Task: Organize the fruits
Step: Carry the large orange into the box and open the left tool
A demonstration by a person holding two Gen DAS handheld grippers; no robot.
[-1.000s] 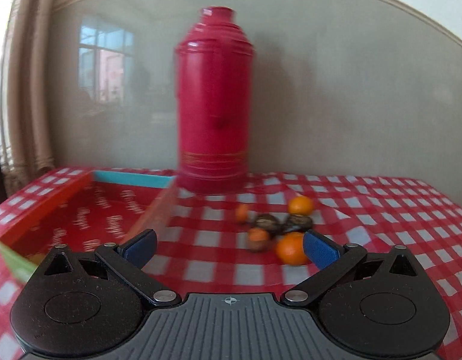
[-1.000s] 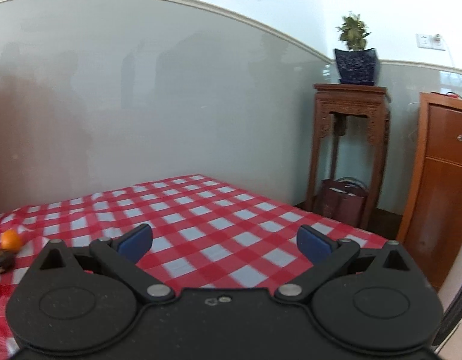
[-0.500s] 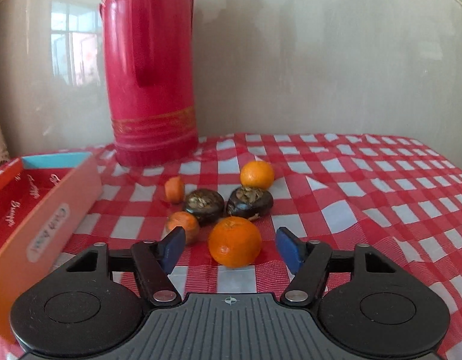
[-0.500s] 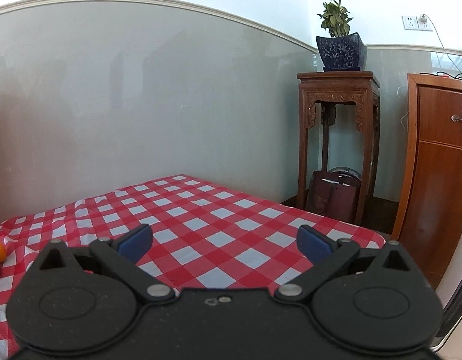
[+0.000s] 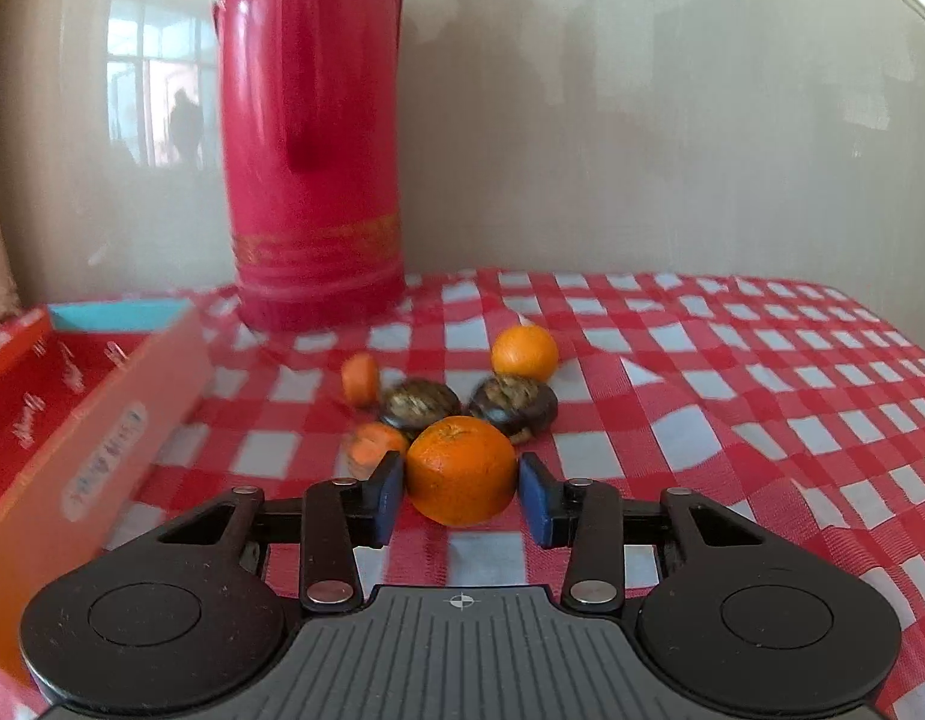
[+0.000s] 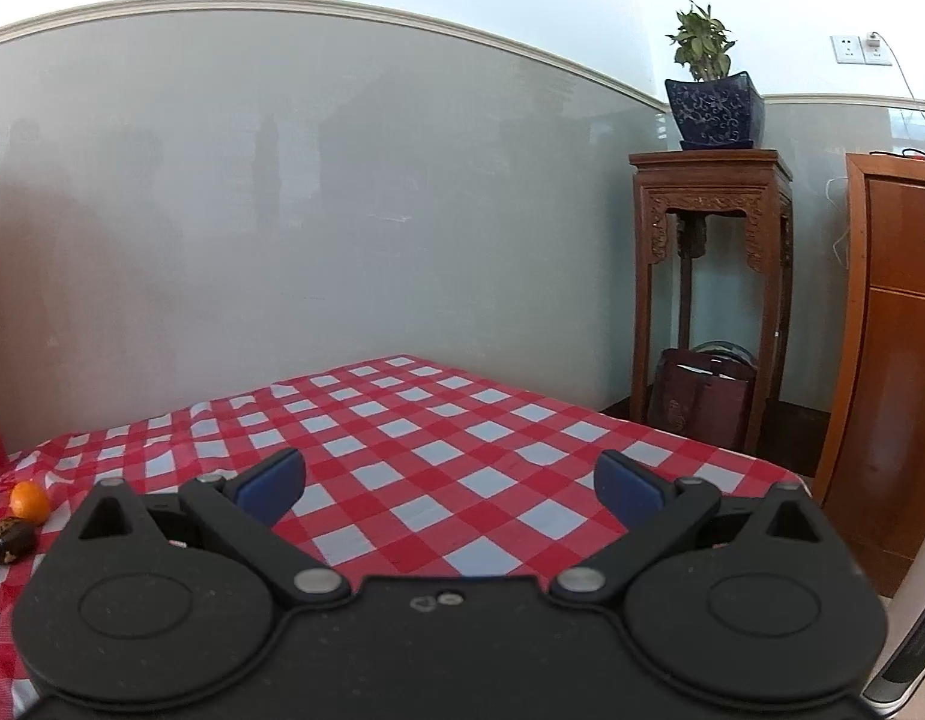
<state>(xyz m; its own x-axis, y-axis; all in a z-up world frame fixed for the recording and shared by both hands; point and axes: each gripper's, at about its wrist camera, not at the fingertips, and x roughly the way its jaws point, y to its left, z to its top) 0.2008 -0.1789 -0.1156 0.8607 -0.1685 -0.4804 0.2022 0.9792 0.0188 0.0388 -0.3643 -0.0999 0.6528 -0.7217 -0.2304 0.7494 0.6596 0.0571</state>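
Orange mandarin [image 5: 461,471] is sitting dead centre between the left gripper [image 5: 460,498] pads, on the red-checked tablecloth [image 5: 732,396]. Jaws have just been closing and are now narrow, flanking the fruit on both sides; a thin sliver of gap is showing at each pad, so I'm reading no real squeeze yet. Fruit is roughly round, so there's no long axis to align. Rest of the pile is lying just beyond it: two dark fruits [image 5: 468,405], another mandarin [image 5: 524,353] behind, small orange pieces [image 5: 366,414] to the left. Open red box [image 5: 96,414] is sitting to the left, near the red thermos [image 5: 309,138]. Right gripper [image 6: 450,489] is hanging wide open over bare cloth, nothing between its pads, fruit only at its far left edge. Left is the nearer hand; remaining move looks like a final pinch, then carry left.
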